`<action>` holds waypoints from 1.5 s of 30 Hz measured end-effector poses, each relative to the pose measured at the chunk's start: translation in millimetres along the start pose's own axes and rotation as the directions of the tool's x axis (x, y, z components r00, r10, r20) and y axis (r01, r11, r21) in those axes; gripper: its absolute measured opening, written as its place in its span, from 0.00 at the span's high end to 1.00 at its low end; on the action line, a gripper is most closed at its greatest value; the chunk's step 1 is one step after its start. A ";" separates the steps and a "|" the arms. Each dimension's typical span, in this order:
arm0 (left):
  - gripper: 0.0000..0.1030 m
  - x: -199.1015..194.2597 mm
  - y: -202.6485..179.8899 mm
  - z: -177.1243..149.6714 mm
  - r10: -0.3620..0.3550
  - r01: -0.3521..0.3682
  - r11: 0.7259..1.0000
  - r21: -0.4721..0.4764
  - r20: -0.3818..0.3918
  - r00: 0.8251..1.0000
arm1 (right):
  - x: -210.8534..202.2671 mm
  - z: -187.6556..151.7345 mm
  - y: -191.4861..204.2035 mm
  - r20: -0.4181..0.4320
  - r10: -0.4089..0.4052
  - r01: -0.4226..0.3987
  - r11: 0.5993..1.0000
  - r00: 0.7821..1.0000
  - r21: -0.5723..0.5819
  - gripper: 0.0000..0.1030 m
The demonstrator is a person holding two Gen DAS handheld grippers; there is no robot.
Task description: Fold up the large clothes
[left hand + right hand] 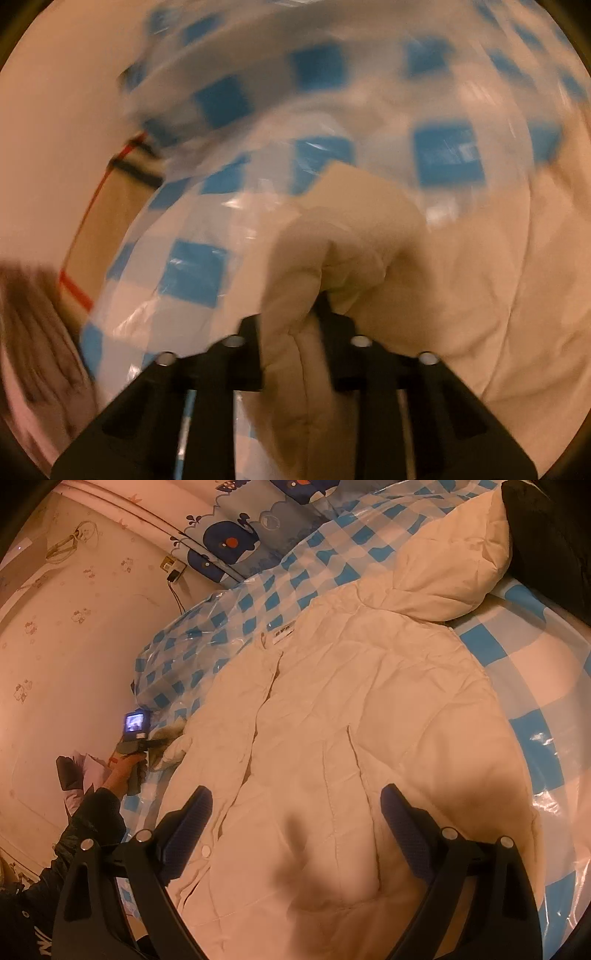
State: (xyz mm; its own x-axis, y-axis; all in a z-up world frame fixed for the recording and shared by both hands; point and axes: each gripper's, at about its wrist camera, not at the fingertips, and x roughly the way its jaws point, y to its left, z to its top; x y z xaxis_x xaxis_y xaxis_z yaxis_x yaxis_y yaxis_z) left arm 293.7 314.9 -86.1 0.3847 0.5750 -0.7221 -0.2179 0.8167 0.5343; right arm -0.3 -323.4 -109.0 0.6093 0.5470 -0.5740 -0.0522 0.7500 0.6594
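Observation:
A large cream padded jacket (351, 709) lies spread on a bed covered with a blue and white checked plastic sheet (517, 657). Its hood (454, 576) points to the far right. My right gripper (295, 805) is open and empty, just above the jacket's lower front. My left gripper (291, 321) is shut on a bunched cream fold of the jacket (325, 258). In the right wrist view the left gripper (159, 744) holds the jacket's cuff (173, 749) at the bed's left edge. The left wrist view is blurred.
A pink wall (74, 646) runs along the bed's left side, with a plug and cable (173, 572). A whale-print blue pillow or quilt (251, 528) lies at the head. A dark object (546, 535) sits at the far right. A cardboard box (103, 229) stands beside the bed.

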 end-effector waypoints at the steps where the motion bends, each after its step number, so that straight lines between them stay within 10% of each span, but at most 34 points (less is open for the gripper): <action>1: 0.85 -4.5 15.9 0.5 -0.004 0.005 0.998 -0.068 0.020 1.000 | 0.0 -0.1 0.1 0.001 0.000 0.000 1.000 1.000 0.000 0.14; 4: 0.86 -14.2 78.8 -6.0 -0.038 0.056 0.934 -0.353 0.056 0.998 | -0.2 -0.5 0.3 0.001 0.000 0.000 1.000 1.000 0.004 0.14; 7: 0.85 -10.0 140.3 -37.3 -0.140 0.153 0.770 -0.619 0.070 0.988 | 0.1 -1.2 0.8 0.001 0.001 -0.001 1.000 1.000 0.006 0.14; 10: 0.59 -5.0 156.7 -80.6 -0.185 0.161 0.682 -0.713 0.044 0.982 | 1.4 -1.5 2.0 -0.005 0.011 -0.010 1.000 1.000 0.010 0.14; 12: 0.33 -1.5 152.4 -107.6 -0.165 0.110 0.705 -0.701 -0.011 0.986 | 2.0 -1.9 2.6 -0.011 0.017 -0.017 1.000 1.000 0.012 0.14; 16: 0.33 -13.4 161.2 -142.6 -0.060 0.027 0.747 -0.665 -0.028 0.998 | 1.3 -2.4 3.4 -0.009 0.024 -0.024 1.000 1.000 0.016 0.14; 21: 0.24 -89.2 155.9 -145.3 0.141 -0.001 0.790 -0.613 0.179 0.974 | -2.2 8.5 10.9 0.018 -0.016 0.016 1.000 1.000 -0.025 0.14; 26: 0.16 -103.2 79.2 -101.5 -0.080 0.217 0.897 -0.385 0.341 0.937 | 21.5 81.9 47.3 0.107 -0.209 0.230 0.935 0.972 -0.271 0.14; 32: 0.16 17.6 25.6 -96.4 -0.135 0.131 0.918 -0.374 0.014 0.991 | 127.7 131.3 -5.2 -0.014 -0.458 0.433 0.849 0.889 -0.304 0.13; 36: 0.13 35.5 36.5 -109.8 -0.217 0.187 0.897 -0.400 -0.031 0.976 | 160.1 112.5 -19.6 -0.050 -0.549 0.489 0.779 0.834 -0.392 0.10; 40: 0.14 -21.9 35.1 -99.7 -0.144 0.169 0.919 -0.357 0.095 0.985 | 104.6 118.4 -7.1 0.016 -0.431 0.407 0.838 0.902 -0.362 0.10; 45: 0.13 -103.3 15.7 -97.6 -0.277 0.358 0.877 -0.320 0.272 0.921 | -22.5 145.3 -40.8 0.208 -0.289 0.318 0.940 0.935 -0.122 0.10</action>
State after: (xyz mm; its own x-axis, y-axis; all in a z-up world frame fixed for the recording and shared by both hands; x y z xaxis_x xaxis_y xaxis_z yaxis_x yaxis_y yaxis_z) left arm 163.1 273.0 -46.1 0.6590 0.2901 -0.6940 -0.3399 0.9379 0.0693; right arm 103.1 -420.4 -52.4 0.7493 0.2173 -0.6256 0.0479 0.9244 0.3784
